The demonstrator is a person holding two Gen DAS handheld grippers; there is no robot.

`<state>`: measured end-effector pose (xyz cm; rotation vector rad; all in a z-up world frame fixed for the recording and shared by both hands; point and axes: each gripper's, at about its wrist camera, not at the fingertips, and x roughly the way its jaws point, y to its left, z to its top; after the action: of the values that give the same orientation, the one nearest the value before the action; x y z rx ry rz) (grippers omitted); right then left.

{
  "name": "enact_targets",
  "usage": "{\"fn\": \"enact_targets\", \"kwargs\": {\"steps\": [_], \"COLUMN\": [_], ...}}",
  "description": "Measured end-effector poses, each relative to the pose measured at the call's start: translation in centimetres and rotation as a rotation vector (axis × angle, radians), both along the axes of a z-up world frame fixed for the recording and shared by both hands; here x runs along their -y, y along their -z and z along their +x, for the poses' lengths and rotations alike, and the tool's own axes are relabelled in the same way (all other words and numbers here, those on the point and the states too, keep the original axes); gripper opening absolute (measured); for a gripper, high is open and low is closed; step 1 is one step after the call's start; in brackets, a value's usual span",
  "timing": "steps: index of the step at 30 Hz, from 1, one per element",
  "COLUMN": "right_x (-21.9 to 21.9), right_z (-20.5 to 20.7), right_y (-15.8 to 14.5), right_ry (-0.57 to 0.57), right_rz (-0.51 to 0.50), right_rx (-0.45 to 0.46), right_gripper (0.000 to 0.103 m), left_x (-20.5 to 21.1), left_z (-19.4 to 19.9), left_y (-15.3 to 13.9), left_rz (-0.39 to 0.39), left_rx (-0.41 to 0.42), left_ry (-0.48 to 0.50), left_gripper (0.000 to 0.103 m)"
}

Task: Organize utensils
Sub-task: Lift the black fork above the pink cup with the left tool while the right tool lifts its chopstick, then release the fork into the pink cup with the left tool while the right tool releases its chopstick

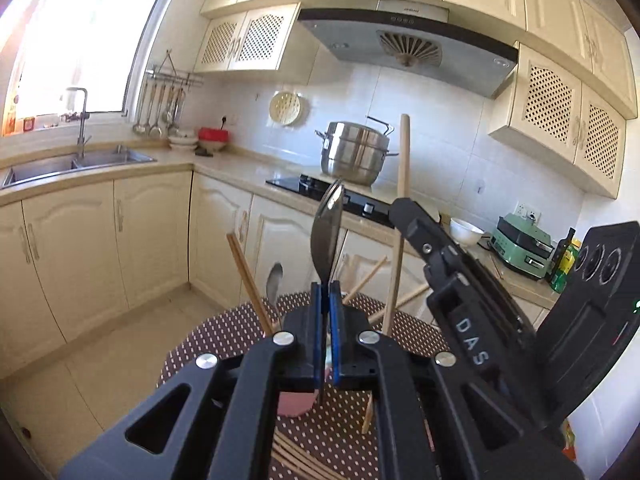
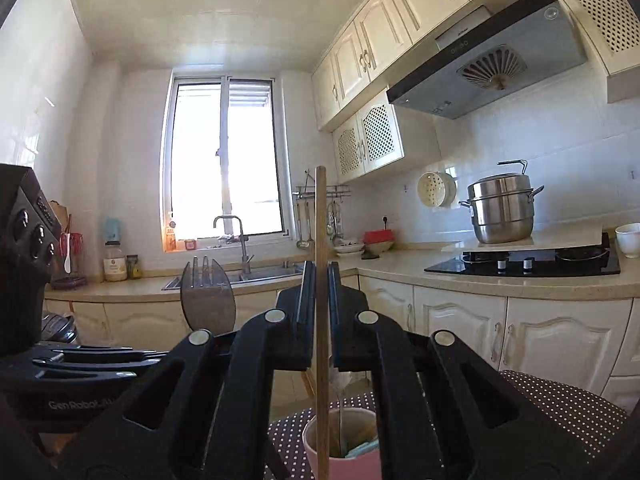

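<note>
Left wrist view: loose chopsticks (image 1: 250,284) and a grey spoon (image 1: 274,280) stand propped at the left of the polka-dot desk (image 1: 224,332), more sticks lie flat near the bottom edge. Left hand-held gripper (image 1: 327,292) is clamped on a spork (image 1: 328,228) by the handle, head up, clear of the desk; probably gripped low so the head stays free for dropping it handle-first. Pink cup (image 1: 292,404) sits just under the jaws. To the right, the right hand-held gripper (image 1: 404,210) pinches a wooden stick (image 1: 402,184), upright.

Right wrist view: spork head (image 2: 208,296) shows at left, tines up. Centre, jaws closed on the stick (image 2: 321,280), lower end reaching into the pink cup (image 2: 320,444). Holding it vertical likely suits the narrow cup mouth.
</note>
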<state>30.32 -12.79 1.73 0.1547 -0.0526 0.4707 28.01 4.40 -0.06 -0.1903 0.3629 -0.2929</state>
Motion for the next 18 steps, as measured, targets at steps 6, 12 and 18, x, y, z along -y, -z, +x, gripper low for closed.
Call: {"fn": "enact_targets", "kwargs": {"steps": [6, 12, 18], "right_x": [0.2, 0.0, 0.0], "right_z": [2.6, 2.9, 3.2], "right_y": [0.3, 0.7, 0.6], "right_ry": [0.029, 0.063, 0.087], "right_rz": [0.072, 0.112, 0.139], "right_rx": [0.028, 0.073, 0.109], "right_gripper": [0.007, 0.007, 0.007], "left_x": [0.0, -0.1, 0.0], "left_z": [2.6, 5.2, 7.0], "left_y": [-0.1, 1.2, 3.0], "left_rz": [-0.011, -0.013, -0.008], "left_rx": [0.049, 0.038, 0.003], "left_ry": [-0.010, -0.025, -0.021], "left_gripper": [0.004, 0.004, 0.004]}}
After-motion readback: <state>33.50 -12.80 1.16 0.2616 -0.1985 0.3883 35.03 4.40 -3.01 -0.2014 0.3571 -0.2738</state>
